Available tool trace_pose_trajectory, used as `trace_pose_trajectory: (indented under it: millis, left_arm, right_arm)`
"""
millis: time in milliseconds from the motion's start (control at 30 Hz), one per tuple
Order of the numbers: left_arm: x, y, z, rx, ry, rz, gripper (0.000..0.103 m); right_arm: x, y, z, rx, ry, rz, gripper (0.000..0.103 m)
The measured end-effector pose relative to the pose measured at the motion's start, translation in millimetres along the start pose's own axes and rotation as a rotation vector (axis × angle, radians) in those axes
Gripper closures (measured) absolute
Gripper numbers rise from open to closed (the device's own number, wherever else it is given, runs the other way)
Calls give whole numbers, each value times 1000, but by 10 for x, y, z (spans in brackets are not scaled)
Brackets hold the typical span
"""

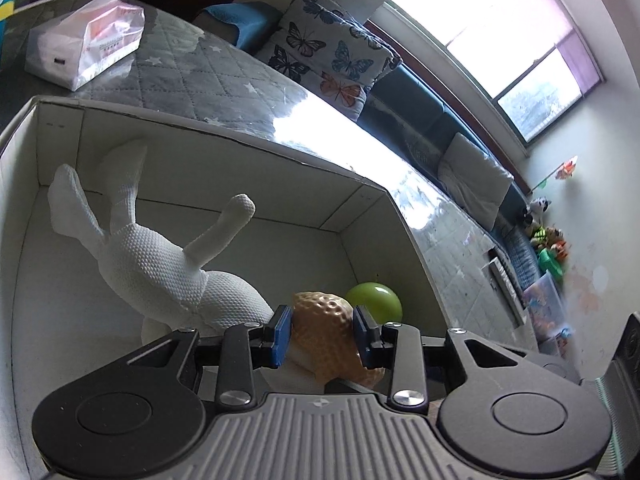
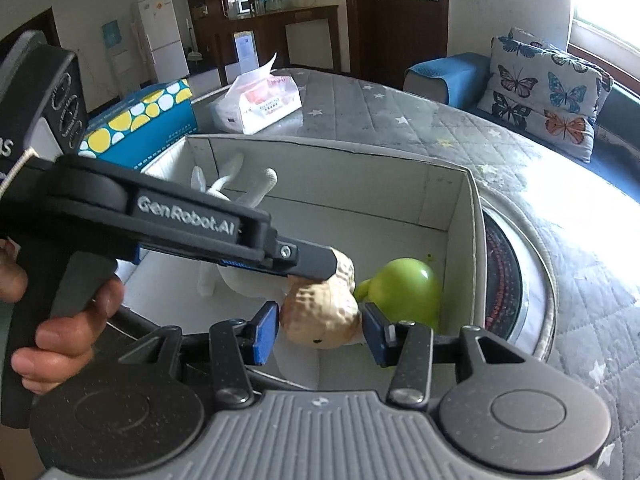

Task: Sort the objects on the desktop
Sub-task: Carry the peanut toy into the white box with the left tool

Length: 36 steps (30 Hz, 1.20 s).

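Tan peanut toy (image 1: 328, 334) clamped between left hand-held gripper (image 1: 322, 334) pads, over box (image 1: 224, 132).

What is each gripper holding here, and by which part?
The left gripper clamps the peanut toy across one lobe, above the box. The right gripper brackets its other lobe; contact cannot be told.

Your left gripper (image 1: 322, 334) and right gripper (image 2: 320, 330) match: black linkage arms with silver screws, blue pads (image 1: 280, 334) on the fingers, round black discs beside a ribbed grey housing. The left one's side reads "GenRobot.AI" in white, above a black pistol handle your hand (image 2: 60, 316) wraps, with a thin cord by it.
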<state>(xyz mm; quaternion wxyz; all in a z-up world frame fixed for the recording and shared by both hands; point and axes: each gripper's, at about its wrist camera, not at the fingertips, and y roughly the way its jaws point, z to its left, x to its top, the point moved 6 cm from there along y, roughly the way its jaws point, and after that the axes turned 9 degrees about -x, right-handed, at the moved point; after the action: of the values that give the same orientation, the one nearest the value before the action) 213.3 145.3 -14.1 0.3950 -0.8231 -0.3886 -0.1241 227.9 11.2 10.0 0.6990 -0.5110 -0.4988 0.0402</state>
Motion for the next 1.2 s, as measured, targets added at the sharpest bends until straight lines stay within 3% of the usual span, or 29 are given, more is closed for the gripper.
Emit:
trace_pose_trajectory:
  millis: [100, 300, 767, 1200]
  left_arm:
    - [10, -13, -6, 1, 0, 1, 66]
    - [20, -64, -23, 1, -9, -2, 66]
    - [78, -230, -68, -10, -4, -29, 66]
    - [-115, -564, -391, -14, 102, -93, 66]
  right_arm:
    - [-17, -66, -2, -6, -3, -15, 45]
    - [-27, -114, 12, 9, 8, -23, 51]
    - [-29, -159, 26, 9, 18, -30, 52]
    - [-284, -750, -124, -57, 55, -173, 48]
